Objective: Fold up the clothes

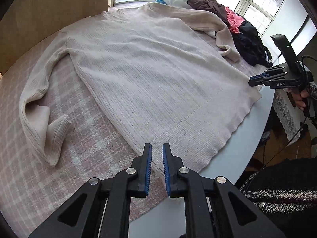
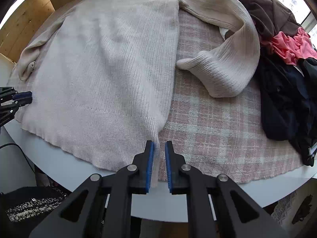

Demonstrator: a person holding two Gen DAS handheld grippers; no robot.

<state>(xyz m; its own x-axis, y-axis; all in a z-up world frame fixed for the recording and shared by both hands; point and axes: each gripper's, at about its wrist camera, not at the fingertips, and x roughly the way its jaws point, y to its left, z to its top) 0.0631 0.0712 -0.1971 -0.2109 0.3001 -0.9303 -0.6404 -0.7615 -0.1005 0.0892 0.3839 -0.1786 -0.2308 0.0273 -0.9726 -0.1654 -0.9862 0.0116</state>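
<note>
Big windows let daylight fall on a round white table (image 2: 59,158) with a pink checked cloth (image 2: 208,123) spread over it. A cream knit sweater (image 1: 154,75) lies flat on the cloth, its bottom hem at the near edge of the table and both sleeves bent out to the sides. Beside it, toward the windows, sits a pile of other clothes (image 2: 283,59), brown, pink and black.

The left gripper (image 1: 157,152) hangs over one bottom corner of the sweater. Its blue pads stand a little apart, and no cloth is pinched between them. The right gripper (image 2: 159,148) hangs over the other bottom corner. Its pads are a little apart too. A bit of hem shows in the gap, but the pads do not squeeze it. So both tongs are let go.

What could go wrong? The hem sits very near the table edge, so a careless tug could slide the sweater off. The bent sleeves could bunch up inside a fold and make it lumpy. The right sleeve (image 2: 227,59) lies close to the pile, so it might snag there.
</note>
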